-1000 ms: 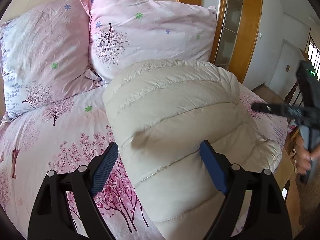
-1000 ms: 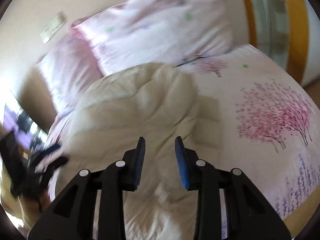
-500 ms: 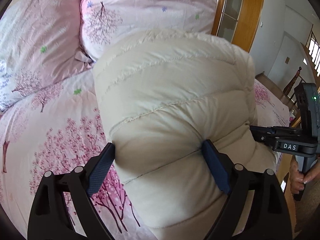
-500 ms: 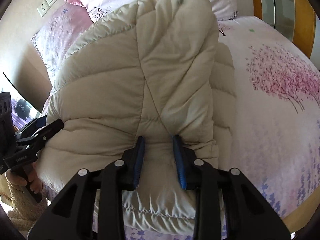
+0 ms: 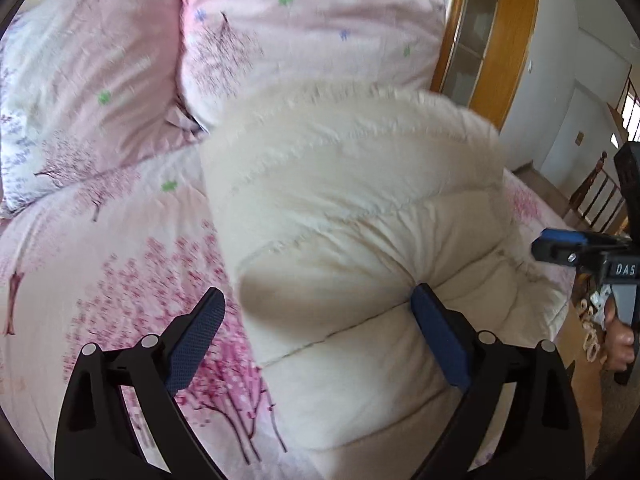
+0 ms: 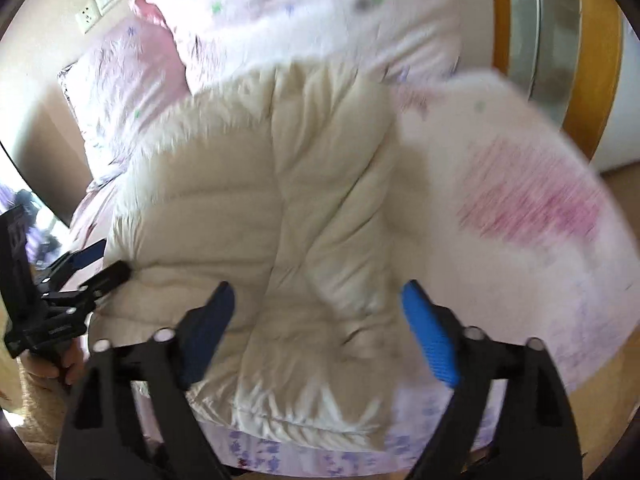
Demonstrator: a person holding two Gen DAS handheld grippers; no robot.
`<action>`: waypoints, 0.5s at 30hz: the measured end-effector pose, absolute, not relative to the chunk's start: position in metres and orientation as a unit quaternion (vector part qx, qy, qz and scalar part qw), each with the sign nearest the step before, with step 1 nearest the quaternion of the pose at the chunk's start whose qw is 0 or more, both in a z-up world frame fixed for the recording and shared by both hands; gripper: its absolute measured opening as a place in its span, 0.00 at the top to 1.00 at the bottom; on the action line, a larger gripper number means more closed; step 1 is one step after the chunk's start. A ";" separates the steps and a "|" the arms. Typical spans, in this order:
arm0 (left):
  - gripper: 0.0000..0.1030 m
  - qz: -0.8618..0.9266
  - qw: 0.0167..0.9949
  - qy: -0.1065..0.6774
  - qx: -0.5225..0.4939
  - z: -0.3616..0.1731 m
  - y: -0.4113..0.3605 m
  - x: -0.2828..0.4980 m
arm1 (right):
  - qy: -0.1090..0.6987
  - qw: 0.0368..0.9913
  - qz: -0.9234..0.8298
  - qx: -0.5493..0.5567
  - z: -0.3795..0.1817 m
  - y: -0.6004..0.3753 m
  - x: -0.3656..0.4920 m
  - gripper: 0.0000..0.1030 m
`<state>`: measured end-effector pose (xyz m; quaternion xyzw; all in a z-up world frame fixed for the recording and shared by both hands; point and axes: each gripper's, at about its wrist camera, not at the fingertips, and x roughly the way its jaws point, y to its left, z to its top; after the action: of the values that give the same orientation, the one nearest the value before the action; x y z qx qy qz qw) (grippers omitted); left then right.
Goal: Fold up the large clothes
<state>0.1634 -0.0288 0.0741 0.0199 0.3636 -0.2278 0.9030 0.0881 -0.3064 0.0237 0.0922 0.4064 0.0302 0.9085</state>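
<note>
Released within the last half second, the cream quilted coat (image 6: pixel 280 208) has slumped back onto the pink floral bed (image 5: pixel 120 248) below the pillows (image 5: pixel 304 40) as the right tongs (image 6: pixel 316 320) sprang wide from their pinch on its hem. Both tongs now stand apart: the left tongs (image 5: pixel 316 328) straddle a puffy fold, one pad grazing the padding, nothing clamped. A tidy fold likely calls for flattening the bulging layers first, then regripping matched corners so the edges meet squarely.
</note>
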 end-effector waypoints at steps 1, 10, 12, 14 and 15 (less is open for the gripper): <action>0.01 -0.225 0.905 0.359 0.014 0.079 -0.024 0.164 | 0.407 0.909 0.024 0.090 0.027 -0.310 0.090 0.05; 0.01 -0.165 0.920 0.354 0.013 0.089 -0.002 0.176 | 0.470 0.876 -0.056 0.095 0.030 -0.339 0.112 0.02; 0.01 -0.166 0.920 0.355 0.012 0.088 -0.002 0.179 | 0.456 0.882 -0.064 0.105 0.029 -0.344 0.111 0.02; 0.01 -0.173 0.918 0.357 0.004 0.087 -0.001 0.180 | 0.427 0.894 -0.059 0.124 0.030 -0.354 0.112 0.02; 0.01 -0.182 0.915 0.360 -0.005 0.086 0.000 0.183 | 0.419 0.896 -0.052 0.134 0.029 -0.358 0.113 0.02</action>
<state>0.1826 0.0004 0.0856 -0.0046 0.3597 -0.1818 0.9152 0.1129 -0.3578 0.0292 0.1335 0.4195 -0.0523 0.8964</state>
